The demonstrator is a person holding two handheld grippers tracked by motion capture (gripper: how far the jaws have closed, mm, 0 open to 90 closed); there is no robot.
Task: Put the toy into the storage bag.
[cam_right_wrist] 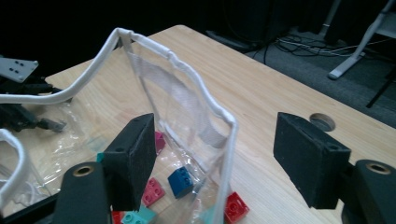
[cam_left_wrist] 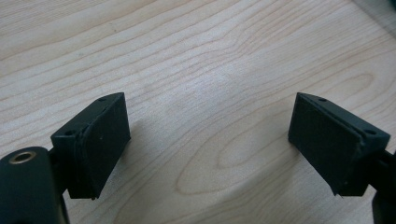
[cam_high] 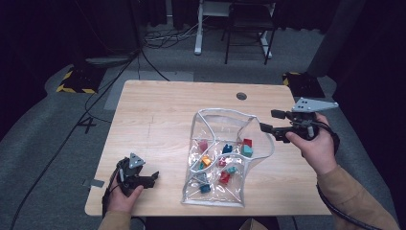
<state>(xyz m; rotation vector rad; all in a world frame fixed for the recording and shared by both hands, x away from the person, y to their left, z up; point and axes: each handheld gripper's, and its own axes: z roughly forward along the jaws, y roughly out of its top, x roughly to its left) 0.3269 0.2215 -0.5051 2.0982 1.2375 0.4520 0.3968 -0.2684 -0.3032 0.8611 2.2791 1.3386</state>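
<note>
A light wooden table [cam_high: 158, 110] stands on grey carpet in a dark room, with black cables and white desk legs [cam_high: 198, 28] on the floor at 12 o'clock and a yellow-and-black striped floor plate [cam_high: 76, 79] at 10 o'clock. At the centre of the tabletop, slightly toward 4 o'clock, lies a clear plastic pouch [cam_high: 215, 184] trimmed in white piping, its mouth lifted and gaping toward 12 o'clock. Inside it is a scatter of small toy building bricks [cam_high: 225, 160] in red, blue, teal, orange and pink, with a blue brick [cam_right_wrist: 180, 181] and a red brick [cam_right_wrist: 236, 205] close up in the right gripper view. The right gripper [cam_high: 268, 122], held in the person's hand at 3 o'clock, points toward 9 o'clock at the pouch's raised edge; its jaws are spread wide, and the white-piped rim [cam_right_wrist: 224, 121] stands upright between them with neither pad pressing on it. The left gripper [cam_high: 152, 179] rests at 7 o'clock near the table's front edge, well apart from the pouch, its jaws spread over bare wood with nothing between them. A round cable hole [cam_high: 242, 96] sits in the tabletop at 1 o'clock, beyond the pouch. A small grey tab [cam_high: 95, 183] projects from the table's left edge at 8 o'clock.
</note>
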